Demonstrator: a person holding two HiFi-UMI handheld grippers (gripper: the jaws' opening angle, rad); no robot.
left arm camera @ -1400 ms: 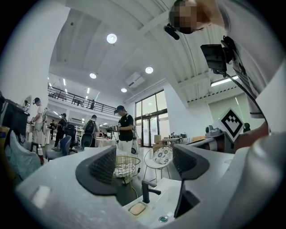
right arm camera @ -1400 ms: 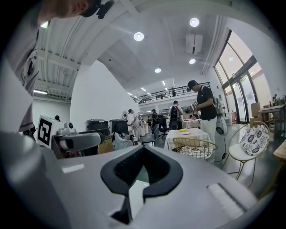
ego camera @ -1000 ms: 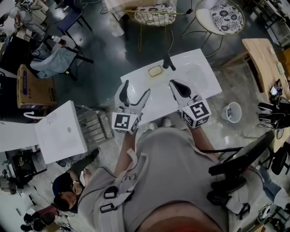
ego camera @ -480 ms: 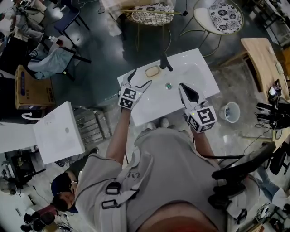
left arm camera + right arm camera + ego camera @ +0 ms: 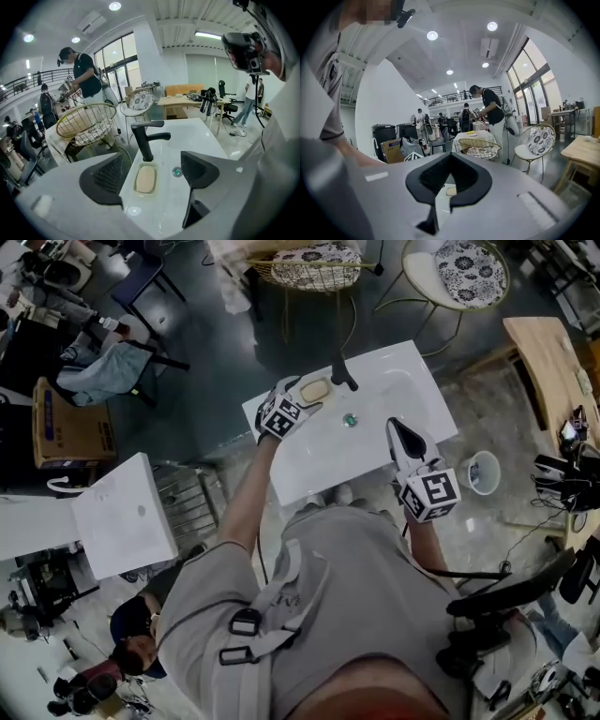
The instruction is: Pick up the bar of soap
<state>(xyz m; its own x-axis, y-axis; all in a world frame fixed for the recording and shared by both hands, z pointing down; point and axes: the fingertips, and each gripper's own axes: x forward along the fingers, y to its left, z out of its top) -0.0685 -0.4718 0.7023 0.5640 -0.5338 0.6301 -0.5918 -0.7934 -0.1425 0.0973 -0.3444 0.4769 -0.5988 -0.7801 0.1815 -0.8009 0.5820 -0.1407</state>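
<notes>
The pale bar of soap lies in a recessed dish at the back left of the white sink, just left of the black faucet. My left gripper hovers right in front of it. In the left gripper view the soap sits low between the two jaws, which stand wide apart; the left gripper is open and holds nothing. My right gripper hangs over the sink's near right edge. In the right gripper view the right gripper is shut and empty, and the soap shows small beyond it.
A green drain plug sits in the basin, also seen as the drain plug by the right jaw. A wire basket and a round chair stand behind the sink, a small bucket to its right, a white cabinet at left.
My left gripper has reached forward from the sink's near edge to the back left corner, up to the soap. The right gripper has drifted slightly right and back toward me.
</notes>
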